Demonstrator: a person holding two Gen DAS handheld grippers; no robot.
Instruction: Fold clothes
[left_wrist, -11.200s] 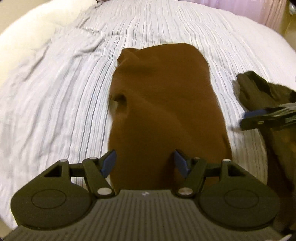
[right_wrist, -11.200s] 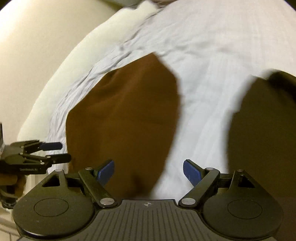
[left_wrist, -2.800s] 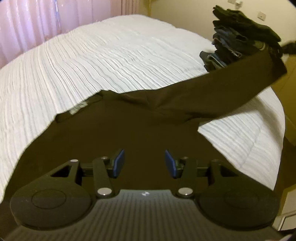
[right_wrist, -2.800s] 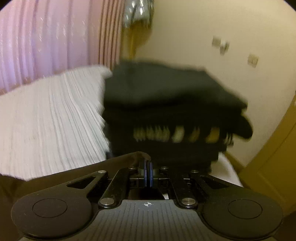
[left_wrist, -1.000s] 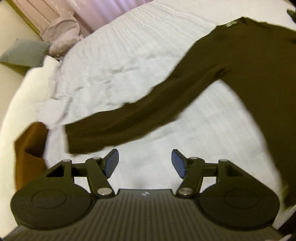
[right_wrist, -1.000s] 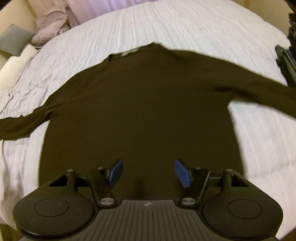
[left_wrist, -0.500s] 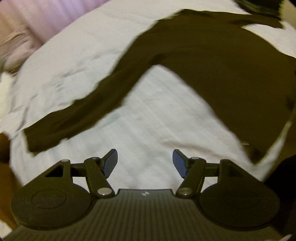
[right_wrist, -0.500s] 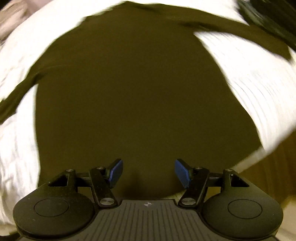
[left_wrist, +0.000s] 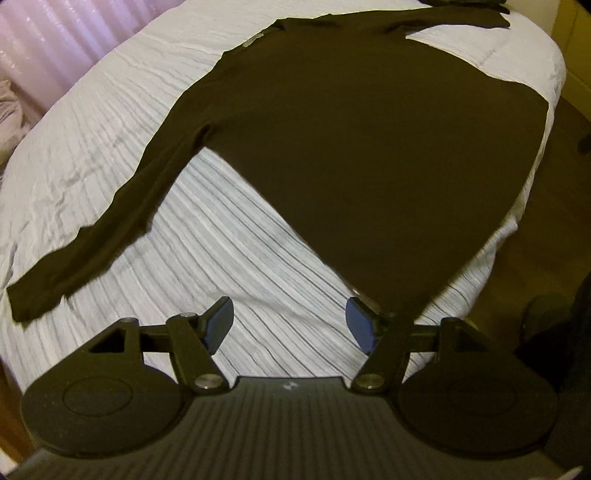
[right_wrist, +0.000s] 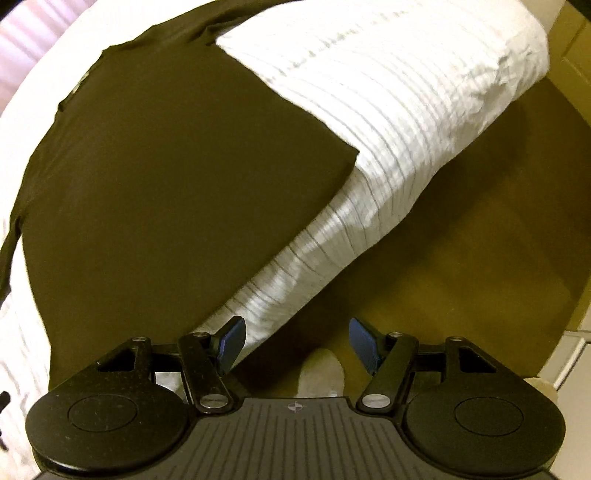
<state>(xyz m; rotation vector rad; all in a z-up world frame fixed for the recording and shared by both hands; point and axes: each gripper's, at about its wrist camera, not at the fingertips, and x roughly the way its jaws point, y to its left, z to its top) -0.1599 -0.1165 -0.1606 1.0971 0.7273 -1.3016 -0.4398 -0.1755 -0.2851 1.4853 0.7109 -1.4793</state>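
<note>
A dark olive-brown long-sleeved shirt lies spread flat on the white striped bed, neck toward the far side, one sleeve stretched out to the left. My left gripper stands open just before the shirt's near left hem corner, nothing between its fingers. In the right wrist view the same shirt fills the left half. My right gripper is open too, hovering past the bed's edge over the floor, beside the shirt's hem.
The bed's near corner drops off to a brown floor. A foot in a pale sock shows below the right gripper. Pink curtains hang behind the bed. Dark folded clothes sit at the far edge.
Both grippers have swung right and nearer to the shirt's hem. The right one now looks over the bed's edge at the floor. The shirt lies still, and both stay open.
</note>
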